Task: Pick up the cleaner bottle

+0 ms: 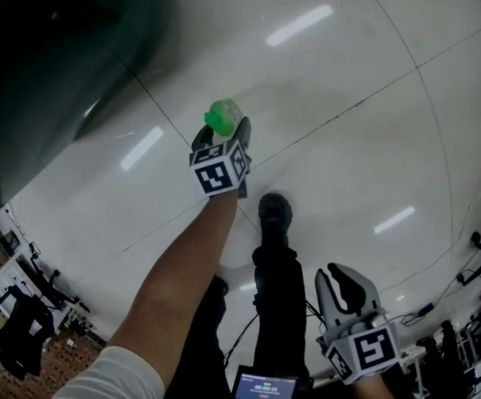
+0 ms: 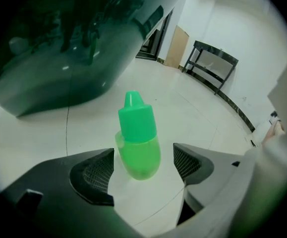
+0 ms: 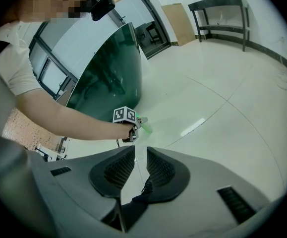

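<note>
The cleaner bottle (image 2: 138, 138) is translucent green with a green pointed cap and stands on the glossy white floor. My left gripper (image 2: 143, 167) is open. Its two mesh pads flank the bottle's lower body with a gap on each side, touching nothing. In the head view the bottle (image 1: 223, 116) shows just past the left gripper (image 1: 223, 133), at the end of an outstretched bare arm. My right gripper (image 1: 344, 288) hangs low at the right, far from the bottle. Its jaws (image 3: 139, 165) are drawn together with nothing between them. The bottle (image 3: 146, 126) looks tiny from there.
A dark green curved glass wall (image 1: 66, 48) rises just left of the bottle. The person's dark trouser leg and shoe (image 1: 275, 214) stand right behind the left gripper. Cables and gear (image 1: 24, 306) lie along the lower edges. A black table (image 2: 215, 63) stands by the far wall.
</note>
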Demonstrator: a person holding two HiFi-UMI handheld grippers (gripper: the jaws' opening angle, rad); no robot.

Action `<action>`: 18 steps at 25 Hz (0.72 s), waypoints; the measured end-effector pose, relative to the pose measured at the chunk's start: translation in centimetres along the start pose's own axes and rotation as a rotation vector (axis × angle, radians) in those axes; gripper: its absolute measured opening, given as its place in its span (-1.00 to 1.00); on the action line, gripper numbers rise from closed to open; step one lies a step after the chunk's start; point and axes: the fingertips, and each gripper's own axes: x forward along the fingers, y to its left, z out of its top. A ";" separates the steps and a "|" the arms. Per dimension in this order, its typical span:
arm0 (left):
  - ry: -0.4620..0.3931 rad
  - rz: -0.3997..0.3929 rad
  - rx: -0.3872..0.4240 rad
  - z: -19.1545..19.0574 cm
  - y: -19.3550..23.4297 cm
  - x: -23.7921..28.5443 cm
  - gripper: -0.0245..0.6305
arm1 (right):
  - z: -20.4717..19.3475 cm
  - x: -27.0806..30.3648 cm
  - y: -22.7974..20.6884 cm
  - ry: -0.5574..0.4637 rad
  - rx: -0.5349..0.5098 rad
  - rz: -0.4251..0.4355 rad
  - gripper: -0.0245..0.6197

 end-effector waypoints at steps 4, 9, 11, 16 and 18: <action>-0.023 0.027 0.005 0.4 0.8 1.5 0.21 | -1.7 -0.2 -0.7 0.036 0.016 -0.011 -0.67; -0.019 0.022 0.043 0.7 1.0 2.7 0.21 | -2.0 0.2 -0.5 0.042 0.028 -0.012 -0.67; -0.018 0.019 0.077 0.7 0.9 2.9 0.21 | -1.9 0.5 0.0 0.039 0.023 -0.006 -0.67; -0.037 0.005 0.103 1.8 1.1 3.3 0.19 | -1.8 0.8 0.4 0.023 0.011 -0.002 -0.67; -0.041 0.026 0.123 2.3 1.9 3.3 0.14 | -2.2 0.7 0.5 0.039 0.017 -0.003 -0.67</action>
